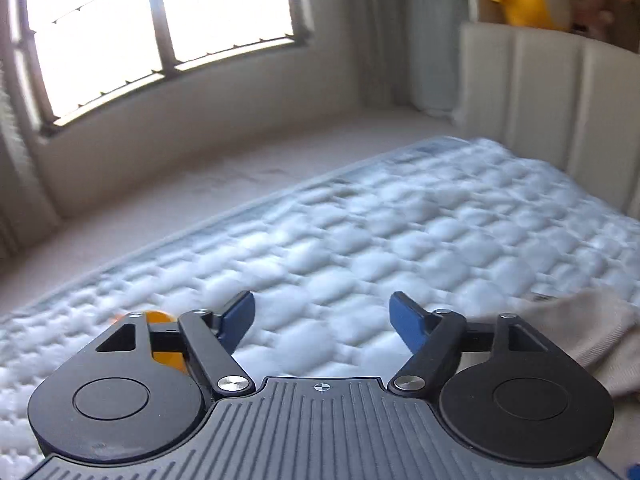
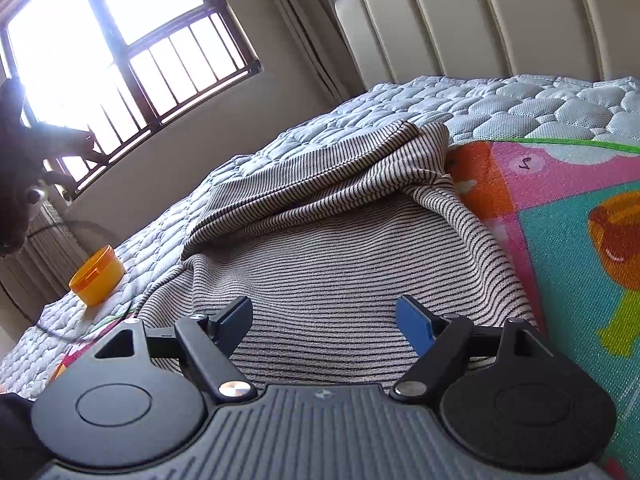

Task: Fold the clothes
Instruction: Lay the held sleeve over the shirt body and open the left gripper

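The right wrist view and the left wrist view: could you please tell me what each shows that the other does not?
Only the right wrist view shows the striped garment lying partly folded, the colourful play mat beside it, and the right tongs open above the stripes.

Only the left wrist view shows the left tongs open over bare quilting, with a beige cloth edge at the right.

Both show the quilted mattress, the padded headboard, the barred window and an orange container.

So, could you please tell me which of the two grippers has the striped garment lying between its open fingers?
The right gripper: beige black-striped garment spans its gap. The left gripper frames only quilted mattress.
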The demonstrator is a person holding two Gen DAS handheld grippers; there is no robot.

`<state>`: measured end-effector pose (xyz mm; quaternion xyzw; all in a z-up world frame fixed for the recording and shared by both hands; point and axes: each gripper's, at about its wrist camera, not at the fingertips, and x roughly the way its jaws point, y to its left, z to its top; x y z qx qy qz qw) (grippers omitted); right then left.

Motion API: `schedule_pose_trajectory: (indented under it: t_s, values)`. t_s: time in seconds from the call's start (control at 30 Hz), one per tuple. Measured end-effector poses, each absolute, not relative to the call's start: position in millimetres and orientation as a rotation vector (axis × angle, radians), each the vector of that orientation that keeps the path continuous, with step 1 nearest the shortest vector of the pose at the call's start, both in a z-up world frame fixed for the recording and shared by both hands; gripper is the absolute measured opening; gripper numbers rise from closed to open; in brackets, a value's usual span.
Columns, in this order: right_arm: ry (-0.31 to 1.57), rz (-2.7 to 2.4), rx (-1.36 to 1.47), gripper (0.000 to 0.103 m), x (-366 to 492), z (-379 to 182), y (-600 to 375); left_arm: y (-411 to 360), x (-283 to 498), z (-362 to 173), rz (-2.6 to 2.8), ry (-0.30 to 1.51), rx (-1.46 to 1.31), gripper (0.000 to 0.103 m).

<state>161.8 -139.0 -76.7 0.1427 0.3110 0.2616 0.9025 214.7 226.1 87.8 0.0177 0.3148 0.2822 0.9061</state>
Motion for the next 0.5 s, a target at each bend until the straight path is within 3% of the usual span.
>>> schedule_pose_trajectory:
  t_s: [0.2,0.5]
  values:
    - [0.642,0.537,0.276,0.081,161,-76,-137,280,188,92,0.938,0.508,0.11,0.094]
    - [0.673,0.502,0.182,0.081,160,-71,-126,218,217,-11,0.608,0.693,-0.37,0.095]
